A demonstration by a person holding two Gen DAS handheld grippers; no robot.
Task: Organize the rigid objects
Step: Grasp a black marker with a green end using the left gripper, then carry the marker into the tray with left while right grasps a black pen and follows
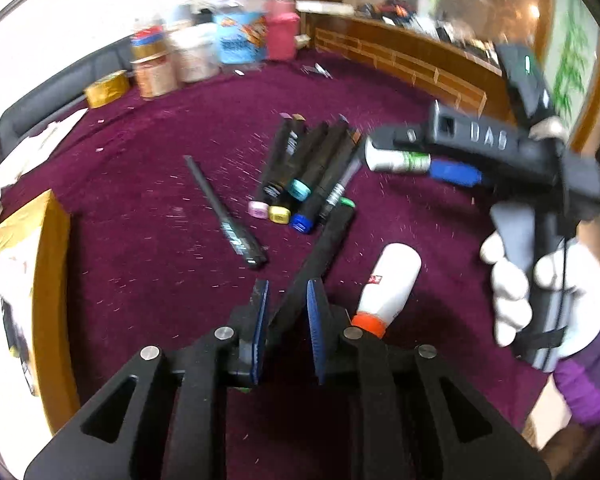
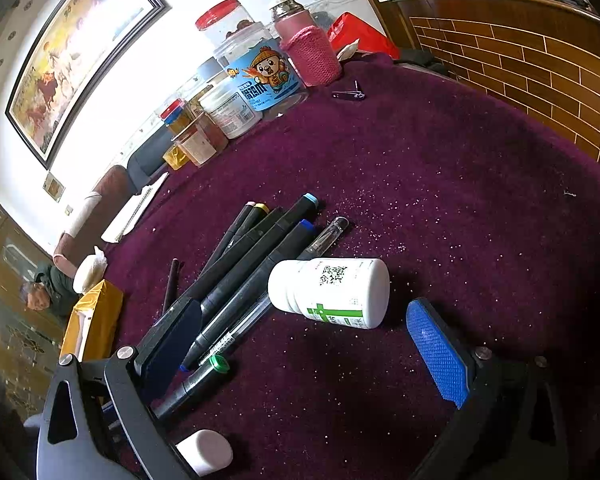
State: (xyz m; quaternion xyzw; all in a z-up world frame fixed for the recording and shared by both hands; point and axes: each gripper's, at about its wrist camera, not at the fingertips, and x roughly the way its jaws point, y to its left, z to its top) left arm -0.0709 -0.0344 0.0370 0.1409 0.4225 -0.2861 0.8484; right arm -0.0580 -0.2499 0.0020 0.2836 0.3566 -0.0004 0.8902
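Observation:
My left gripper [image 1: 288,308] is shut on a black marker with a green cap [image 1: 324,244], held above the purple cloth. A heap of black markers [image 1: 304,172] with coloured caps lies ahead of it, and a lone black pen [image 1: 228,216] lies to their left. My right gripper [image 2: 300,332] is open, its jaws standing either side of a white pill bottle with a green cross [image 2: 330,292] lying on its side by the markers [image 2: 256,252]. A white bottle with an orange cap [image 1: 388,288] lies near my left gripper.
Jars, a blue-labelled tub [image 2: 256,68] and a pink-sleeved flask [image 2: 308,44] stand at the table's far edge with nail clippers [image 2: 350,94] nearby. A yellow box [image 1: 24,280] sits at the left. A wooden brick-pattern counter [image 2: 520,64] rises behind.

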